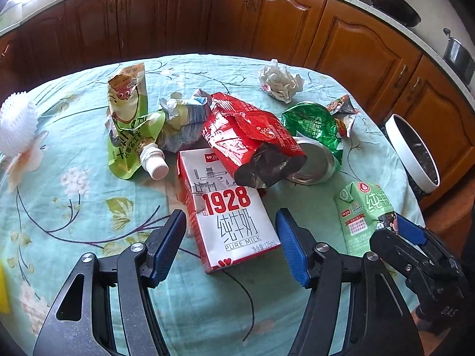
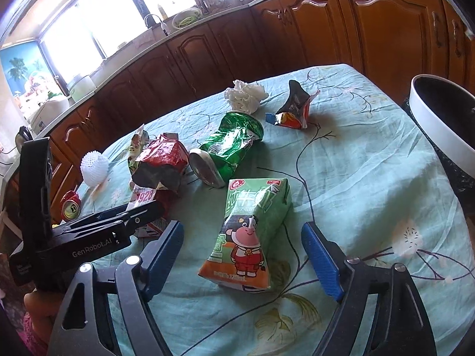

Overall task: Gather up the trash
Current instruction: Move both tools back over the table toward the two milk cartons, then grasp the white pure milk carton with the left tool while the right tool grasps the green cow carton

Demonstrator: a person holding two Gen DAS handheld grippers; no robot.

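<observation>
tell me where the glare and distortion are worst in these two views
Right wrist view: the windows are blown out white and the counter edge bows strongly. Left wrist view: light flares in the top-left corner, the cabinets curve, and the crushed green can shows bright glints; the red and white milk carton stays sharp.

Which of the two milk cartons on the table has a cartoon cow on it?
The green milk carton, lying between the right tongs. The red-and-white 1928 carton shows a building sketch instead.

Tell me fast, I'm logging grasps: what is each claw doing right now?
Left claw: open, straddling the red-and-white milk carton, pads not touching it.
Right claw: open, astride the green milk carton, nothing held.
</observation>
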